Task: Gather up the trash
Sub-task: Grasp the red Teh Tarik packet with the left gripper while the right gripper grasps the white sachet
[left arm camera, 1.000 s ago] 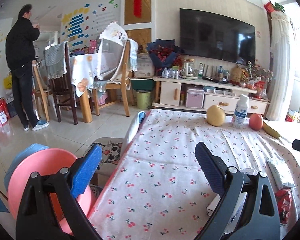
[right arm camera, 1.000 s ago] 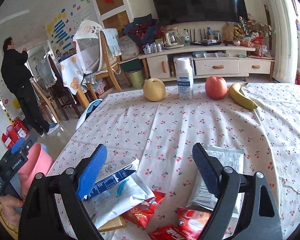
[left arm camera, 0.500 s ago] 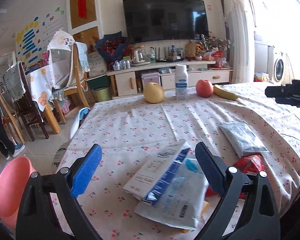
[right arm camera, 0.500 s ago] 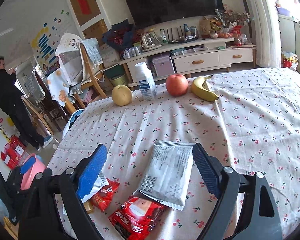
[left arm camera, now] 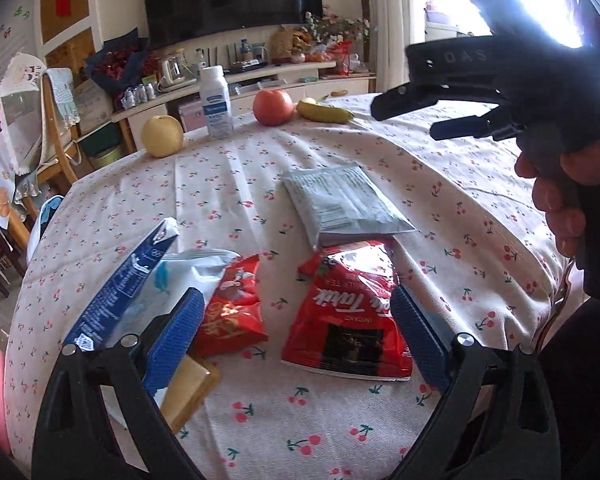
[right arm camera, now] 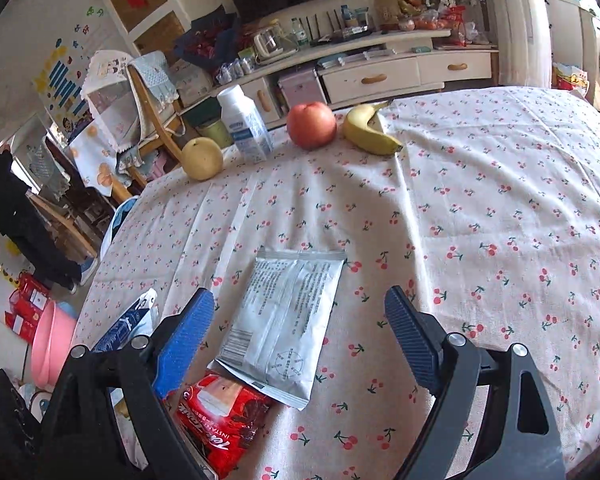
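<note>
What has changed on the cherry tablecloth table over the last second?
Both open grippers swung in over the wrappers: the left gripper came from the table's edge to the large red snack packet, the right gripper shifted onto the grey foil pouch. Nothing was gripped or released. Wrappers, fruit and bottle stayed put.

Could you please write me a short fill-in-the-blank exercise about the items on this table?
1. The red apple stands between the white plastic bottle and the yellow ____.
2. The grey foil sachet overlaps the large ____ snack packet.
3. The cloth on the table is printed with ____.
4. The right gripper has its jaws ____.

Missing words: banana; red; cherries; open
</note>
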Demonstrator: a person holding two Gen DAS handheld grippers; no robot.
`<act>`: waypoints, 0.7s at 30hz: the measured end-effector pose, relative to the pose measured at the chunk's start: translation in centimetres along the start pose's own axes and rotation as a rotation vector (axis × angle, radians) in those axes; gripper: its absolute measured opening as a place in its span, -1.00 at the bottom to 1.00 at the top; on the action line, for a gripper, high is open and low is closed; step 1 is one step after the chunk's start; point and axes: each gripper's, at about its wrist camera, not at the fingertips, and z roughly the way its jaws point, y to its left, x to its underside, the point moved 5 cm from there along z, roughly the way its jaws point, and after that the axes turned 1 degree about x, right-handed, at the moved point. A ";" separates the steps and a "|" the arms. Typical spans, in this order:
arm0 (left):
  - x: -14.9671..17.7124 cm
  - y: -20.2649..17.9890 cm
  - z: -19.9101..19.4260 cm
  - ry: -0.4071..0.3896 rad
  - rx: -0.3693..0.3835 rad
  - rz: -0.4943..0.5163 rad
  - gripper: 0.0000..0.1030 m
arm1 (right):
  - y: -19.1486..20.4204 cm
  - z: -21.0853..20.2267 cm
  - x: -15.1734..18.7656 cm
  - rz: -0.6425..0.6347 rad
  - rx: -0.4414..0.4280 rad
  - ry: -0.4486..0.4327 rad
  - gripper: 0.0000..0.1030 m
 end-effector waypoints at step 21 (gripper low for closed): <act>-0.5 -2.3 4.7 0.125 0.098 0.015 0.24 | 2.9 7.0 1.8 -0.128 0.023 0.214 0.68</act>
